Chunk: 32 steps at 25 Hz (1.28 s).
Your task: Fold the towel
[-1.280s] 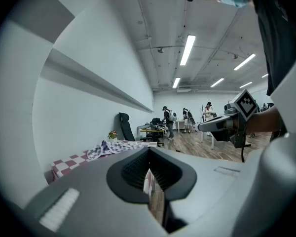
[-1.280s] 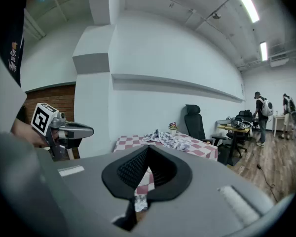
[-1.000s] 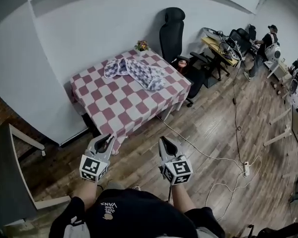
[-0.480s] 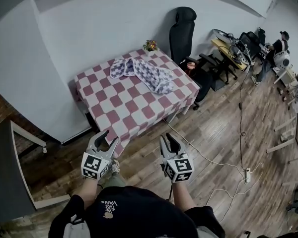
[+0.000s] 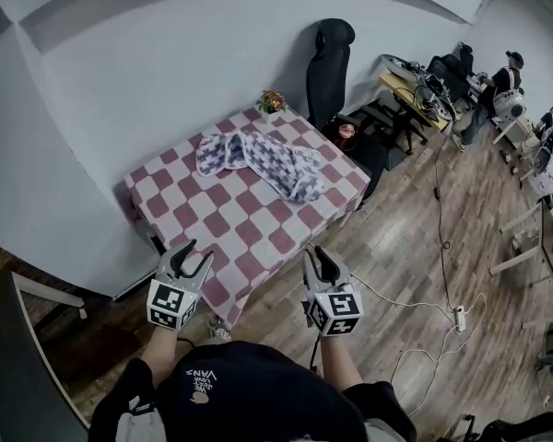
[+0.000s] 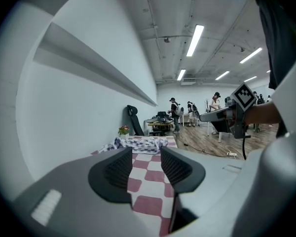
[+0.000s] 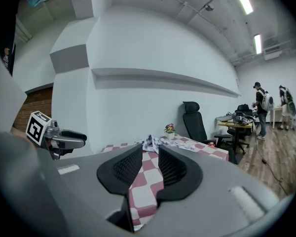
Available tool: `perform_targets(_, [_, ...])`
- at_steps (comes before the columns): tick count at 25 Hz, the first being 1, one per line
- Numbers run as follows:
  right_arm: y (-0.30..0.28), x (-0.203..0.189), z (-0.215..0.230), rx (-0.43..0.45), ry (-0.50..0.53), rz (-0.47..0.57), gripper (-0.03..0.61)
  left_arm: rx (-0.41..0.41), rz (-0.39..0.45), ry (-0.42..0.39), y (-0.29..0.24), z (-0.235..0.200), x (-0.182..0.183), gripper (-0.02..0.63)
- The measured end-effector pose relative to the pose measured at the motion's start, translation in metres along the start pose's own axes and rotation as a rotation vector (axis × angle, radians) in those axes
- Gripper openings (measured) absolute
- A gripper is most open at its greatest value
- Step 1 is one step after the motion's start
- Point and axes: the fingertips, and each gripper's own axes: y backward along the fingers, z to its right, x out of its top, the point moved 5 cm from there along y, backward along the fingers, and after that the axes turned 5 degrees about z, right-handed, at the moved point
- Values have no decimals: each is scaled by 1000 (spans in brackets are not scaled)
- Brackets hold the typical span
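The towel [image 5: 258, 159] lay crumpled on the table's [image 5: 230, 238] far side, its corners perhaps buried, so the empty left gripper [image 5: 194, 252] and right gripper [image 5: 318, 255], jaws just opened partway, might have pinched a bunched fold instead.

A crumpled towel [image 5: 258, 159] lies at the checkered bench's [image 5: 230, 228] twelve o'clock end. The left tongs [image 5: 194, 252] and right tongs [image 5: 316, 254], jaws just opened and empty, hover at six o'clock.

L tool [image 5: 197, 252] & R tool [image 5: 317, 255] just been opening, empty (held near-level).
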Motion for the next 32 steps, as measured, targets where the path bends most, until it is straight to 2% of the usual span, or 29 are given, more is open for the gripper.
perform_targets(8, [-53, -15, -13, -70, -14, -65, 91, -70, -45, -16, -37, -65, -14, 153])
perform_targets(13, [-75, -26, 0, -76, -21, -124, 91, -74, -88, 7, -61, -75, -31, 153])
perform_targets(17, [-105, -31, 23, -67, -11, -155, 93, -37, -125, 12, -83, -85, -42, 153])
perform_targets(25, [-189, -43, 89, -41, 38, -267, 140, 81, -207, 25, -143, -106, -60, 153])
perform_targets(32, [-253, -69, 132, -59, 22, -345, 143, 90, -285, -26, -208, -120, -77, 153])
